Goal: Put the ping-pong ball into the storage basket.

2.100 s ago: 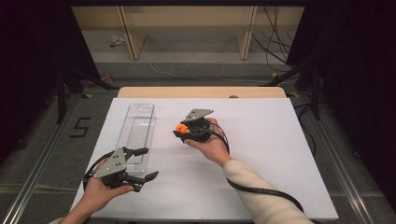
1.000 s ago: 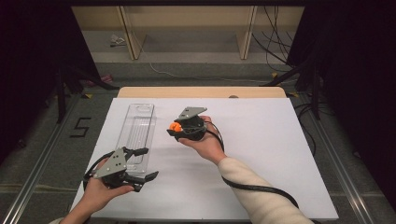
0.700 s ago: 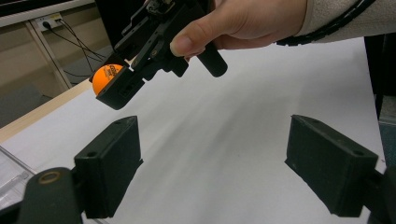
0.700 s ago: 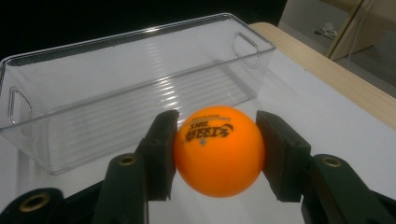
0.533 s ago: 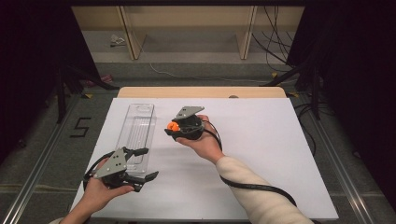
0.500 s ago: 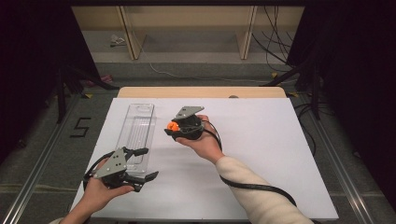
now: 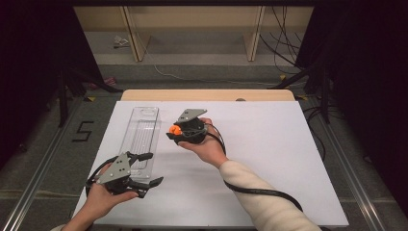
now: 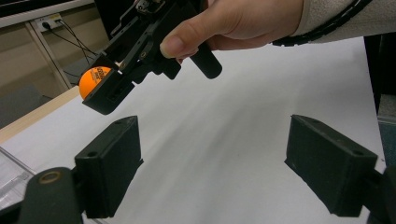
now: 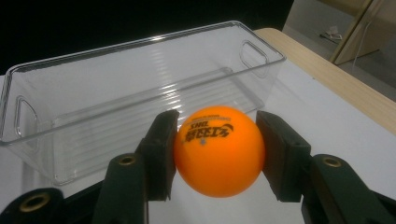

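Black gripper, grey plate, cream sleeve

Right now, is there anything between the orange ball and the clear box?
Nothing visible. The right gripper holds the orange ball in front of the clear box, whose top is open.

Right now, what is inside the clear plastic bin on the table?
The clear plastic bin looks empty: its ribbed floor shows bare. The orange ball is outside it, held by the right gripper. The ball and jaws cover part of the near wall, so that corner cannot be checked.
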The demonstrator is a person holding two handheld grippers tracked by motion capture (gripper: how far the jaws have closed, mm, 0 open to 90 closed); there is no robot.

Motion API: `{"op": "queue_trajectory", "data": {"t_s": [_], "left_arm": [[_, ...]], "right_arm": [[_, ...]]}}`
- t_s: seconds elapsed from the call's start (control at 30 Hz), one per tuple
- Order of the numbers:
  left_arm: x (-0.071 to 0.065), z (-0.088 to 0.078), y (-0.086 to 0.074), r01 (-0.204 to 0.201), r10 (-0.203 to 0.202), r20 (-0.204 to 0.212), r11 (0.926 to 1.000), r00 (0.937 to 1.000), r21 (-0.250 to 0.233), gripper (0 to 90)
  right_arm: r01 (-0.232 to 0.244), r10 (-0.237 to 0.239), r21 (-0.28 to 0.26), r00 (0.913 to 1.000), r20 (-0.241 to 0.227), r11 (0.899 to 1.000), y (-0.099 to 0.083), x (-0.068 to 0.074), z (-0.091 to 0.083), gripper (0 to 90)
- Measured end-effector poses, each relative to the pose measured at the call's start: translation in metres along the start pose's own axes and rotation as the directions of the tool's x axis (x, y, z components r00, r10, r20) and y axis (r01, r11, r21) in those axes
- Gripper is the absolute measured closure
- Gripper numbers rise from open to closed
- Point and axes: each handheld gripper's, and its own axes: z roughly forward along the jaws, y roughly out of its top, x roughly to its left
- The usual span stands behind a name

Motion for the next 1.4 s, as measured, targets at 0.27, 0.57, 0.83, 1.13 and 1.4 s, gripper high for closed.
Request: {"op": "queue_trajectory", "data": {"t_s": [0.27, 0.57, 0.83, 1.13, 1.4], "left_arm": [[0.0, 0.0, 0.0, -0.001, 0.001, 0.0, 1.0, 1.0, 0.0, 17.8], [0.0, 0.0, 0.0, -0.003, 0.003, 0.0, 1.0, 1.0, 0.001, 17.9], [0.0, 0.0, 0.0, -0.004, 0.004, 0.0, 1.0, 1.0, 0.002, 18.1], [0.0, 0.0, 0.0, -0.003, 0.003, 0.001, 1.0, 1.0, 0.003, 18.1], [0.0, 0.0, 0.0, -0.006, 0.006, 0.004, 1.0, 1.0, 0.003, 18.2]], "right_arm": [[0.005, -0.005, -0.001, 1.0, -0.004, 1.0, 0.004, 0.001, 0.004, 51.5], [0.012, -0.012, -0.007, 0.9999, -0.01, 1.0, 0.01, 0.004, 0.008, 51.5], [0.015, -0.015, -0.007, 0.9998, -0.016, 1.0, 0.013, 0.006, 0.013, 51.5], [0.021, -0.021, -0.007, 0.9995, -0.023, 1.0, 0.017, 0.008, 0.016, 51.5], [0.025, -0.025, -0.008, 0.9993, -0.028, 1.0, 0.02, 0.008, 0.019, 51.5]]}}
